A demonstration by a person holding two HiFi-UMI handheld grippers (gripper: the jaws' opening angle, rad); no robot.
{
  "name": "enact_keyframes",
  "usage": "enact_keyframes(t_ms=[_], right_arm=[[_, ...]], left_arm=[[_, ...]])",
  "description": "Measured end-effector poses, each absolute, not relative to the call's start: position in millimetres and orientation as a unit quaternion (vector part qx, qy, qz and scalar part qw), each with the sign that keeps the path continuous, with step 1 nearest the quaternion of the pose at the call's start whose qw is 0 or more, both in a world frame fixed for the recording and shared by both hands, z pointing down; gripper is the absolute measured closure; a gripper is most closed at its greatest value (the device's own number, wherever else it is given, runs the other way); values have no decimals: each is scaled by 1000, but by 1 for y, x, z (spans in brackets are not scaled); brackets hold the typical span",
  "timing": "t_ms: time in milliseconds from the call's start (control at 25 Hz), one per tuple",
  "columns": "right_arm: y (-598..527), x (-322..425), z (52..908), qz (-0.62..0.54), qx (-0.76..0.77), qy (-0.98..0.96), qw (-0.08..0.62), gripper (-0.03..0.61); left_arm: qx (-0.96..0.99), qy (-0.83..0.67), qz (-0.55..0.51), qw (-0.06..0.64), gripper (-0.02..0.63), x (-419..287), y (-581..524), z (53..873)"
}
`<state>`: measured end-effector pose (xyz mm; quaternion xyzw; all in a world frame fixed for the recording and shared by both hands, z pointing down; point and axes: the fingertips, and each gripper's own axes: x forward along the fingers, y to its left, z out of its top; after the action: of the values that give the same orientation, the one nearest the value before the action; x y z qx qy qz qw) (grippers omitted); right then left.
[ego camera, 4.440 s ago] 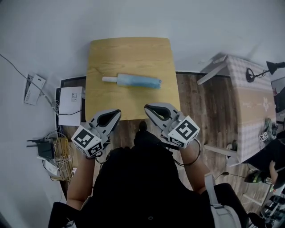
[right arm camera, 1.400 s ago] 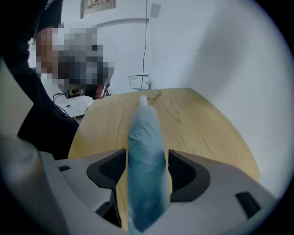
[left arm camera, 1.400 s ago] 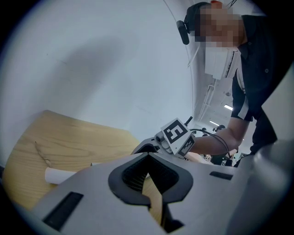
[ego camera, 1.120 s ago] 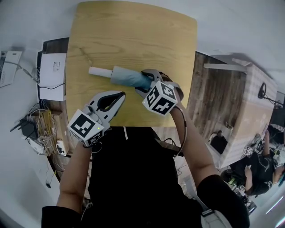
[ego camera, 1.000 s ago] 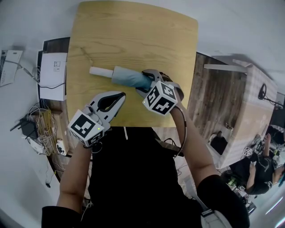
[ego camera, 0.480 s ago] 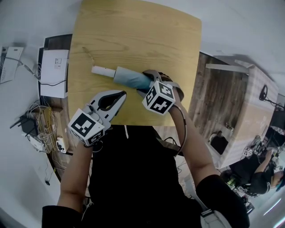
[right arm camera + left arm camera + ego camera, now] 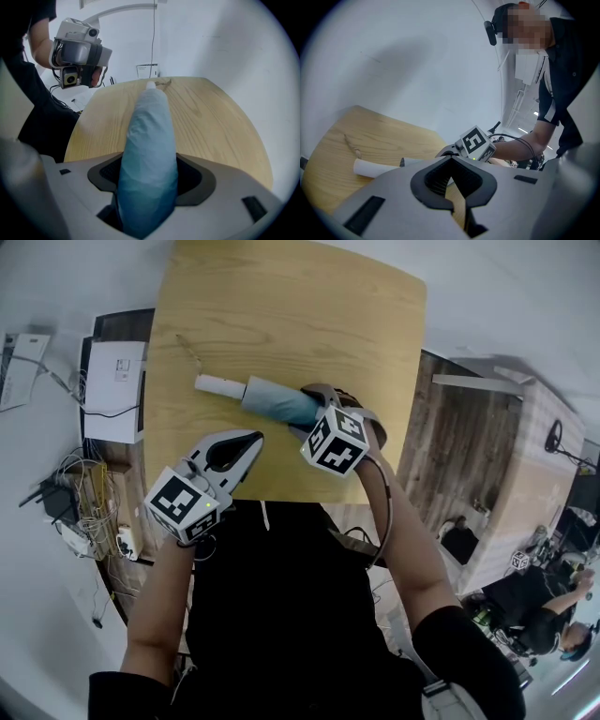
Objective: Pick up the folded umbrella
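The folded umbrella (image 7: 277,401), light blue with a white handle (image 7: 217,385), lies across the wooden table (image 7: 281,306). My right gripper (image 7: 317,407) points steeply down over its right end. Its jaws have just been opening and straddle the blue fabric (image 7: 149,136); dark gaps show between the pads and the fabric, so it is open. My left gripper (image 7: 253,436) hovers at the table's near edge, shut and empty, short of the umbrella. In the left gripper view (image 7: 451,161) the white handle (image 7: 370,168) lies ahead beside the right gripper's marker cube (image 7: 476,143).
A white box (image 7: 114,390) and a tangle of cables (image 7: 89,512) sit on the floor left of the table. A second, paler table (image 7: 506,493) stands at the right across dark wood flooring (image 7: 441,456). The person's body fills the near foreground.
Since the earliest frame my right gripper has travelled from beside the body out over the umbrella's right end. Over the last second both grippers have held still; the umbrella has not moved.
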<state>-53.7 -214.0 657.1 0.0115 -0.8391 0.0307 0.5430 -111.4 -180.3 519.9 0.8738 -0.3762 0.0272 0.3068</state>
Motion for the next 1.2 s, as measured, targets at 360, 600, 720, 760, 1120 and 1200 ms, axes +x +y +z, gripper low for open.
enact_keyframes(t_ms=[360,600,720,760,1120,1200], right_arm=[[-215,-56,658,28,12,-841,540,287],[-214,-56,657,17,6,-841,541,287],[-213,-54,657,18,7,-841,541,287],[-213,-54,657,19,8,-840,542,288],[-214,-43,653,31,16,-836,547,288],[-216,-42,648,37,22,-840,541,288]], left_arm=[[874,-376,23,307,603,-112,-175,521],[875,-375,27,305,603,-115,-173,517],[874,-378,29,304,603,-119,-172,516],[874,-379,29,303,603,-121,-172,516],[875,-377,35,301,603,-120,-173,517],[876,-376,35,299,603,-118,-174,516]])
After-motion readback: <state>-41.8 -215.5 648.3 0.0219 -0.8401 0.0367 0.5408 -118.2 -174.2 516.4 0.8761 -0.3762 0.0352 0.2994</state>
